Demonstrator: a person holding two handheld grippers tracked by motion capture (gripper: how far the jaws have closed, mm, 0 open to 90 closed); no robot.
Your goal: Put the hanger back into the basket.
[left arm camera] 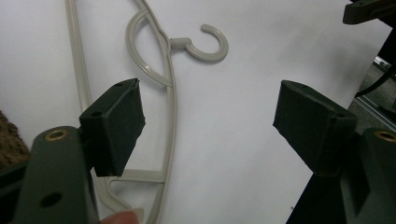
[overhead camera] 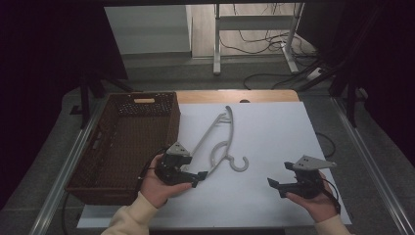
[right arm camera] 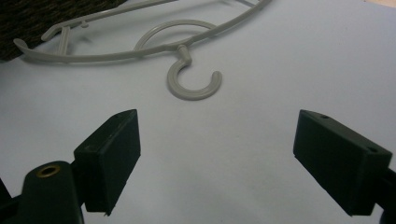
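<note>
Left hand-held gripper [overhead camera: 195,177] is hovering low over the white desk [overhead camera: 274,132], jaws spread wide, nothing between them. Just ahead of its tips a pale grey plastic hanger [overhead camera: 218,142] is lying flat, hook [left arm camera: 208,44] curling toward the right hand-held gripper [overhead camera: 275,186]. That one is sitting well apart from the hanger, jaws likewise wide and empty. A brown wicker basket [overhead camera: 122,142] is resting beside the left hand [overhead camera: 159,188].

No readable text, labels, brands, numbers or signs on anything in view
</note>
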